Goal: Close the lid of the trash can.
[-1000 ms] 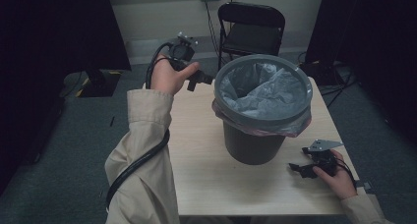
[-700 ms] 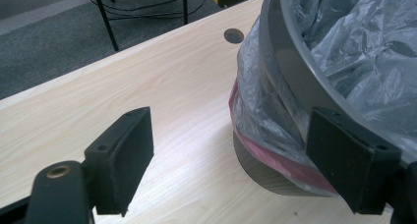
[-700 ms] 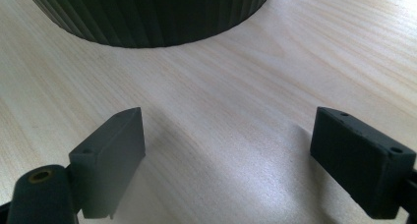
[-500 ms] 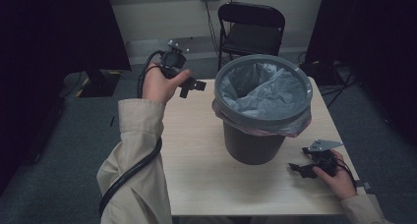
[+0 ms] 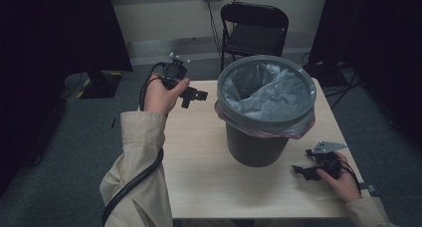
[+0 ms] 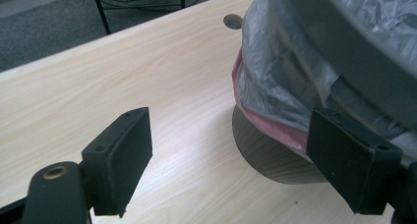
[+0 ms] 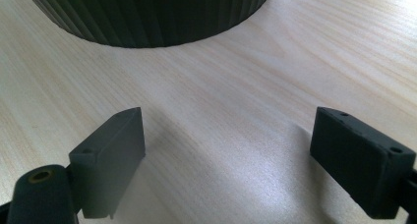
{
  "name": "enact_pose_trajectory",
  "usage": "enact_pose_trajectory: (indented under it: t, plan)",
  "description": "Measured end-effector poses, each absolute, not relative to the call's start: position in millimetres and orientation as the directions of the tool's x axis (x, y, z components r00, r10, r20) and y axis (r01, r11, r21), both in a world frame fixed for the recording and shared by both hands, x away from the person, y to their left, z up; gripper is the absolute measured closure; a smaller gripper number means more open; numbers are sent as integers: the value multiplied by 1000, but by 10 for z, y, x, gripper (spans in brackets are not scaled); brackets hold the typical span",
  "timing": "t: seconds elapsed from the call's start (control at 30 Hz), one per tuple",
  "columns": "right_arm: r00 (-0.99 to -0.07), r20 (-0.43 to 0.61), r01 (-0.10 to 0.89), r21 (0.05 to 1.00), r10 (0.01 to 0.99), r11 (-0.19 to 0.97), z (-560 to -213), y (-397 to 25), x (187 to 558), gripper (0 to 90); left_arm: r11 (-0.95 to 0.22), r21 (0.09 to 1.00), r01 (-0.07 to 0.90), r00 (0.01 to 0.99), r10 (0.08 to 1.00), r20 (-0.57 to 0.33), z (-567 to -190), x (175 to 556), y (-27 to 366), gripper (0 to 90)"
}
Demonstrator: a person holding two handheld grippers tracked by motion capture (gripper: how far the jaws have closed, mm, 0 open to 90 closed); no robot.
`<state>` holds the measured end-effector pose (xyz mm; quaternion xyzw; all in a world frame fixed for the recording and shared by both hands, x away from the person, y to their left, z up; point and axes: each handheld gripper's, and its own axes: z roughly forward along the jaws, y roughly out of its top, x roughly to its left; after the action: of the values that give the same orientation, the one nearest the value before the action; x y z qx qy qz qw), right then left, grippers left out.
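A dark grey ribbed bin [image 5: 259, 142] stands on the light wooden table [image 5: 199, 172], lined with a grey plastic bag [image 5: 263, 90] whose edge folds over the rim, with a pink band beneath it. My left gripper [image 5: 194, 96] is held above the table's far left corner, open and empty, pointing toward the bin. In the left gripper view the bin [image 6: 275, 155] and its bag [image 6: 285, 86] sit just beyond the right jaw. My right gripper [image 5: 301, 171] rests low on the table at the bin's right front, open and empty; the bin's base [image 7: 147, 13] lies ahead of it.
A black folding chair [image 5: 254, 30] stands behind the table. Dark curtains hang at both sides. Grey carpet surrounds the table. A thick cable [image 5: 134, 187] trails along the left sleeve. A small round hole [image 6: 232, 21] marks the tabletop near the bin.
The left hand has drifted left and slightly down with its gripper, which still points toward the bin. The right gripper has stayed put.
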<state>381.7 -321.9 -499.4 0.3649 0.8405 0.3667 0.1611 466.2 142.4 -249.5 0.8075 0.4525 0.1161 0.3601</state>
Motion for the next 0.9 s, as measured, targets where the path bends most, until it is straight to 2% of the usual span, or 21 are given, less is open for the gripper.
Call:
enact_pose_trajectory:
  t: [0.9]
  plan:
    - [-680, -3, 496, 735, 733, 463, -4995, -3218, 3816, 126, -339, 685, 644, 589, 791, -163, -2954, 4502, 1509, 175]
